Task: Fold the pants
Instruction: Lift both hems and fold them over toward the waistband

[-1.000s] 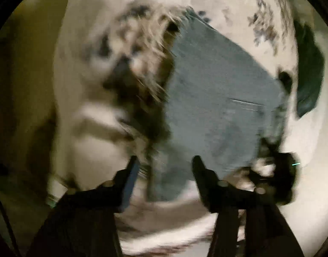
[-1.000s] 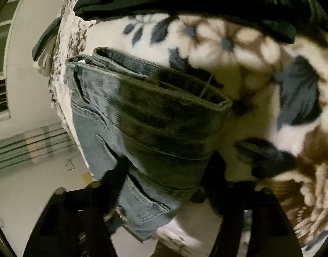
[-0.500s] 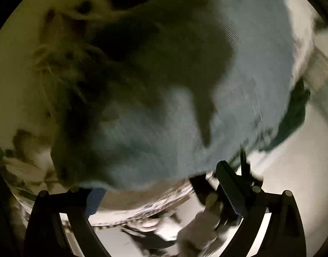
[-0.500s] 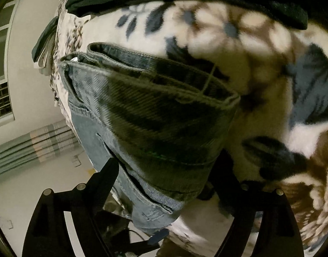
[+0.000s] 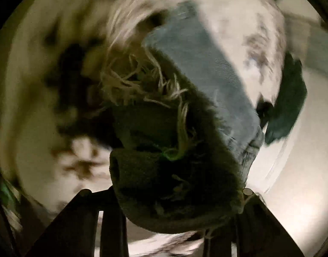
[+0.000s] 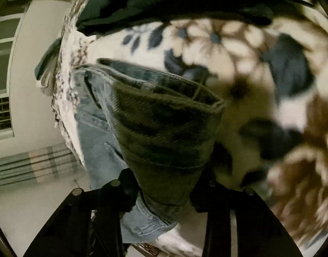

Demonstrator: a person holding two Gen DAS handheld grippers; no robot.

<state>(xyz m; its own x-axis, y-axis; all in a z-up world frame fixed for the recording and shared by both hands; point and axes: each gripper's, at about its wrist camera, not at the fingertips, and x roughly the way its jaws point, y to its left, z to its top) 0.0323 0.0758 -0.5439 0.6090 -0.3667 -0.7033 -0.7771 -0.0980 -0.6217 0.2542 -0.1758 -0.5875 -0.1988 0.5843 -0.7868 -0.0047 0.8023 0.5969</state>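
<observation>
Light blue jeans (image 5: 208,64) lie on a floral blanket (image 5: 234,10). In the left wrist view the frayed hem end of a leg (image 5: 176,167) fills the space between the fingers of my left gripper (image 5: 176,201); the fingers look closed on it, tips hidden by cloth. In the right wrist view my right gripper (image 6: 166,190) is shut on the waistband end of the jeans (image 6: 164,132), which rises in a fold between the fingers.
A dark green garment (image 6: 174,2) lies on the blanket (image 6: 228,38) beyond the jeans; it also shows in the left wrist view (image 5: 288,107). The bed edge (image 6: 65,98) and pale floor (image 6: 35,192) are to the left.
My left gripper swung over the jeans and now has the frayed leg end between its fingers. My right gripper, open half a second ago, has closed on the waistband.
</observation>
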